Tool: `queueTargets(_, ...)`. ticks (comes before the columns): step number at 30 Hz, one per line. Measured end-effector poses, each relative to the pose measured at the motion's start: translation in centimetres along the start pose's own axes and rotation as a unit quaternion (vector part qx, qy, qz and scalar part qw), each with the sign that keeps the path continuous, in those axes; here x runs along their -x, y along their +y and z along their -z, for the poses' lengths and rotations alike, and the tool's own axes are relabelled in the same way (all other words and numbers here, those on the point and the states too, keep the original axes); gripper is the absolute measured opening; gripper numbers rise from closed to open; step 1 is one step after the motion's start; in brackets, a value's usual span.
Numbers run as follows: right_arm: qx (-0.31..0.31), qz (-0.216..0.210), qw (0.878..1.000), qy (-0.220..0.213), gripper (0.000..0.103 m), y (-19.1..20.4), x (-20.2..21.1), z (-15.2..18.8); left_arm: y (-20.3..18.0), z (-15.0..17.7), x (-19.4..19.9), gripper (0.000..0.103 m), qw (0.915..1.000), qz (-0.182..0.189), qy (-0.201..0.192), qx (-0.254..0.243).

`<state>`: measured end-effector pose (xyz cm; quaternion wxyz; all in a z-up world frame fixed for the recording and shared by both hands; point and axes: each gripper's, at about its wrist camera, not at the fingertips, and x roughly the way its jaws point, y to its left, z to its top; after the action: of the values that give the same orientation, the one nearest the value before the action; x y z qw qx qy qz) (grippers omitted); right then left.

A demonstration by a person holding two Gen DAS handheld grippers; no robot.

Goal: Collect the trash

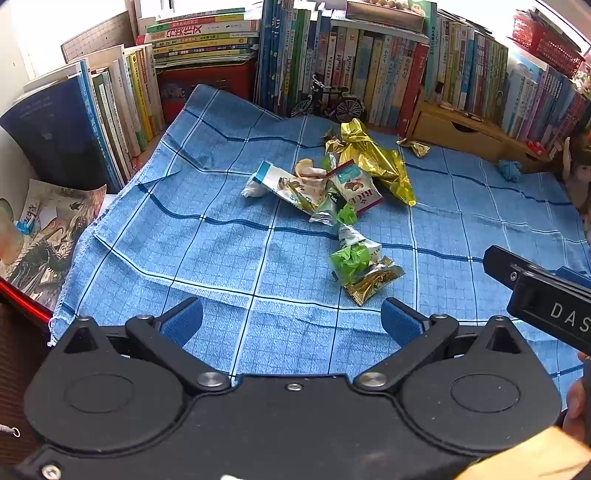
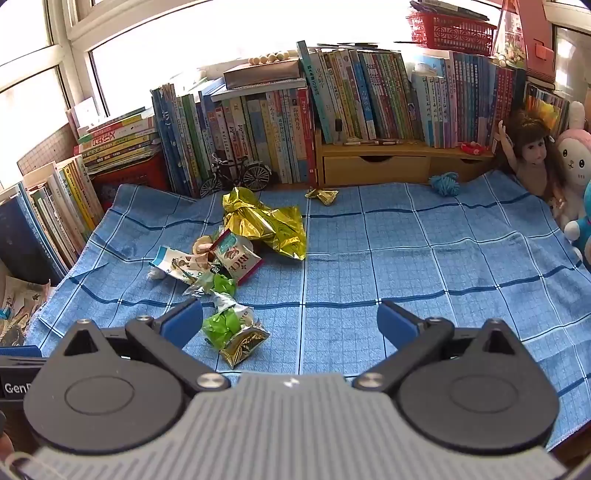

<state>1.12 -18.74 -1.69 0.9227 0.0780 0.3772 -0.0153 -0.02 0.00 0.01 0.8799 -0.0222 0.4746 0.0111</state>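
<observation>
the doll [image 1: 580,173] is cut off by the left view's right edge; the poster [image 2: 18,306] by the right view's left edge; book spines [image 2: 258,125] too small to read.

Cloth [image 2: 406,258] — light blue, fine grid weave crossed by dark navy lines. Large crumpled wrapper [image 2: 266,221]: metallic gold. Snack packet [image 2: 236,256] at centre left of the right wrist frame: white, red-edged, green-topped. Tissue wads [image 2: 221,323]: lime green. Yarn ball [image 2: 445,183], upper right — blue. Basket [image 2: 450,31]: red lattice. Gripper pads [image 1: 183,319]: blue on black.
</observation>
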Motion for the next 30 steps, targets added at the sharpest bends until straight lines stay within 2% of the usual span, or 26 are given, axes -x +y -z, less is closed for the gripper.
queueTargets(23,0.003,0.003,1.000,-0.007,0.103,0.16,0.47,0.23,-0.37,0.09,0.24,0.102,0.9999,0.008,-0.004,-0.013)
queueTargets(30,0.008,0.002,1.000,-0.008,0.103,0.40,0.48,0.07,-0.24,-0.06,0.22,0.099,0.9998,0.017,-0.003,-0.011)
